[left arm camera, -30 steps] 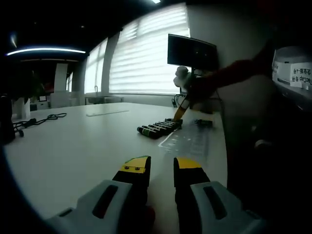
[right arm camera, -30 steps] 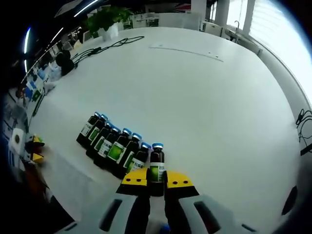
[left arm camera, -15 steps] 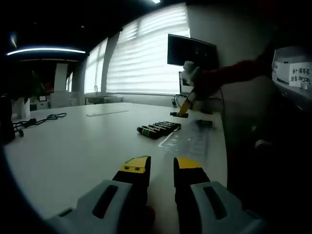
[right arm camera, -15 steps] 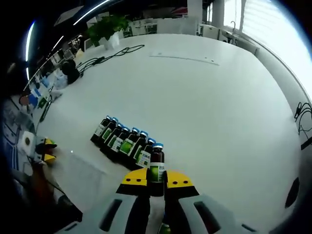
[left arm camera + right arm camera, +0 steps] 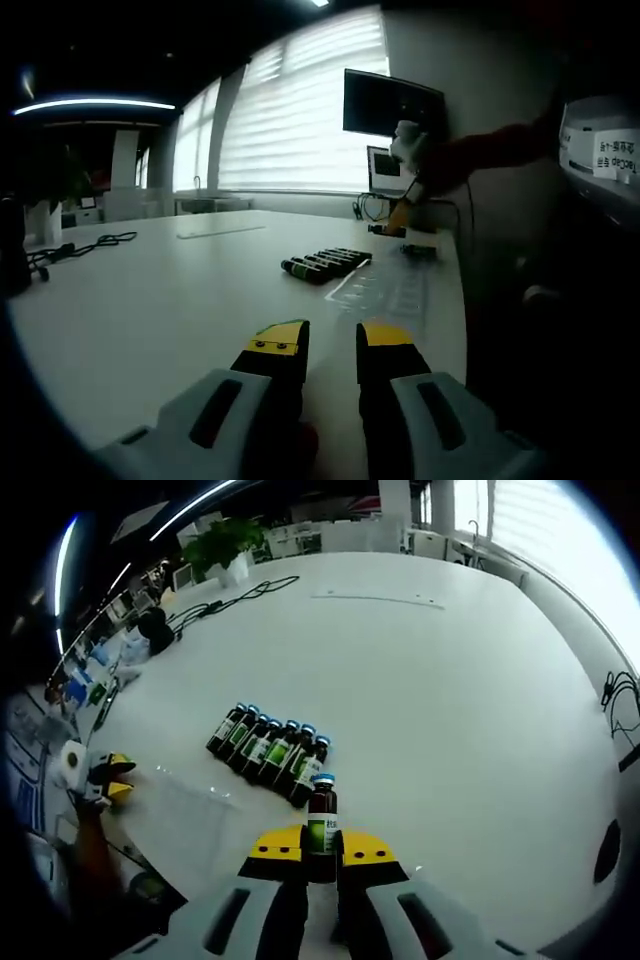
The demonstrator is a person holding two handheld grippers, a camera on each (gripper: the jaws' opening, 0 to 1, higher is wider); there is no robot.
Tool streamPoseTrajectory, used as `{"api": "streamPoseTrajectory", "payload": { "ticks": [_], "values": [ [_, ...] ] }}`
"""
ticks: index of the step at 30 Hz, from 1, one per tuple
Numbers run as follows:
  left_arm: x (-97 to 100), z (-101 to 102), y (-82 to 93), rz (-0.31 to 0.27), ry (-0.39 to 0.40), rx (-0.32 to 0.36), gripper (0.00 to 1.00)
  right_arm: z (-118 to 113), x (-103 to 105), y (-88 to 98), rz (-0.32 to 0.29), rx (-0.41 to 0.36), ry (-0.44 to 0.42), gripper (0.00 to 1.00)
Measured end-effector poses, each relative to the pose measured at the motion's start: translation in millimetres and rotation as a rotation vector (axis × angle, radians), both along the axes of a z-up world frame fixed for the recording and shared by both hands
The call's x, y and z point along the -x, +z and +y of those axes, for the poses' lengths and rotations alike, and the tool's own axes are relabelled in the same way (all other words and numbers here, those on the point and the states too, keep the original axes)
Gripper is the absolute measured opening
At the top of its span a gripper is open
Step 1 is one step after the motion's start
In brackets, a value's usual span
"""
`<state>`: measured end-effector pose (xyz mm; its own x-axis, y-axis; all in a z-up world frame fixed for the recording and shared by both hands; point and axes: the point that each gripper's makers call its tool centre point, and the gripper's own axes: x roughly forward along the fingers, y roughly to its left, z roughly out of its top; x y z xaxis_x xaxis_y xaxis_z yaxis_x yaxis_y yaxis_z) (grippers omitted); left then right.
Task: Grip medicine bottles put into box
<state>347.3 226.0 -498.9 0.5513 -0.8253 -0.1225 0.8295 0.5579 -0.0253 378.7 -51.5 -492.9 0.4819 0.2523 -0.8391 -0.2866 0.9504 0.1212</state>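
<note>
Honestly, my right gripper pinches one dark glass blue-capped medicine bottle low down; it could tip. Left gripper idles, narrowly open.

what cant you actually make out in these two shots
- Bottle labels: in the right gripper view the print on the held bottle and on the row of bottles is too small to read.
- Held bottle's base: hidden between the right gripper jaws.
- Clear tray in the left gripper view: transparent and washed out, compartments not readable.
- The box: cannot tell which object it is.
- Left gripper: jaws apart, nothing between them.
</note>
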Motion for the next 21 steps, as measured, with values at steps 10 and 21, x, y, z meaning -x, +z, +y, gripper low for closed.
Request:
{"api": "streamPoseTrajectory", "payload": {
  "ticks": [10, 21],
  "values": [
    [-0.4, 0, -0.2, -0.002, 0.001, -0.003, 0.13, -2, 20, -6.6, 0.020, -0.036, -0.028, 0.07],
    [-0.5, 0, -0.6, -0.002, 0.002, -0.006, 0.13, -8, 36, -11.7, 0.040, -0.037, -0.046, 0.07]
  ]
}}
